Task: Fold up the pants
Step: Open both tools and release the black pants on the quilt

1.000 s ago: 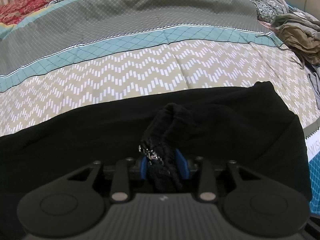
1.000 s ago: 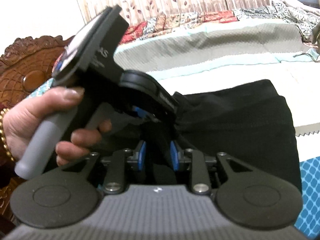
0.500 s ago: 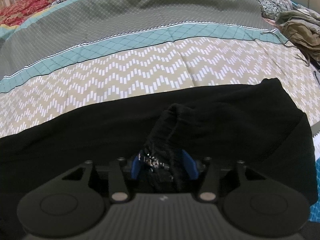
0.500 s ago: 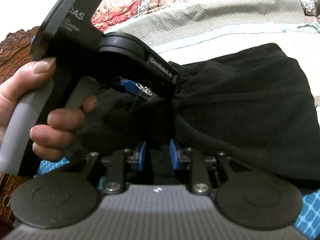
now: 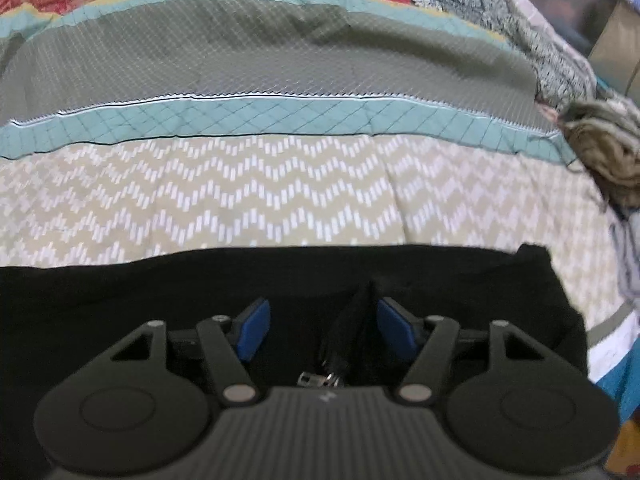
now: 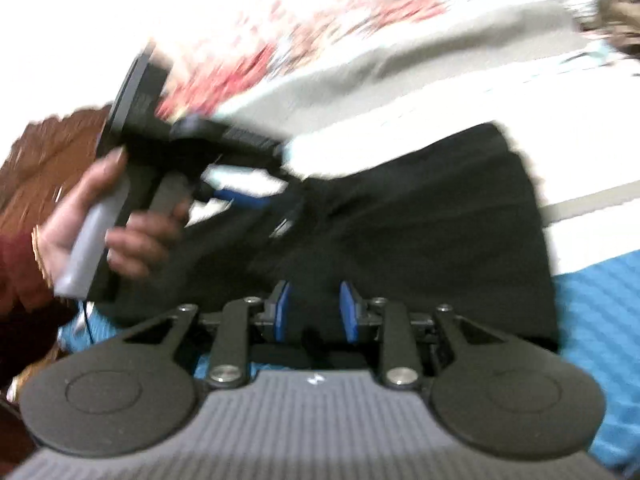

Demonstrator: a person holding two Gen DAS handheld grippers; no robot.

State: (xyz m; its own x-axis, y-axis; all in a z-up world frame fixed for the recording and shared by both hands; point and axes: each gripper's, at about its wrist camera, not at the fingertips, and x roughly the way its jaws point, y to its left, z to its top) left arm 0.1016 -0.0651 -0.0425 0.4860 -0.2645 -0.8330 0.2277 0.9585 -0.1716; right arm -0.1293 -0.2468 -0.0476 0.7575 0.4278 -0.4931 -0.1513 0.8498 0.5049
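The pants [image 5: 160, 300] were plain black. Beyond them, the bedspread [image 5: 240, 200] showed beige with white zigzag dashes, then a teal diamond-quilted stripe, then grey-green crosshatching. Each hand-held gripper was black with blue pads [image 5: 252, 330].

Black pants [image 5: 160, 300] lie spread flat across the near edge of the bed [image 5: 280, 200], a wide dark band over the zigzag-patterned cover. One ridge of cloth stands bunched up near the middle, a small metal zipper pull at its base. The right end reaches toward the bed's corner.
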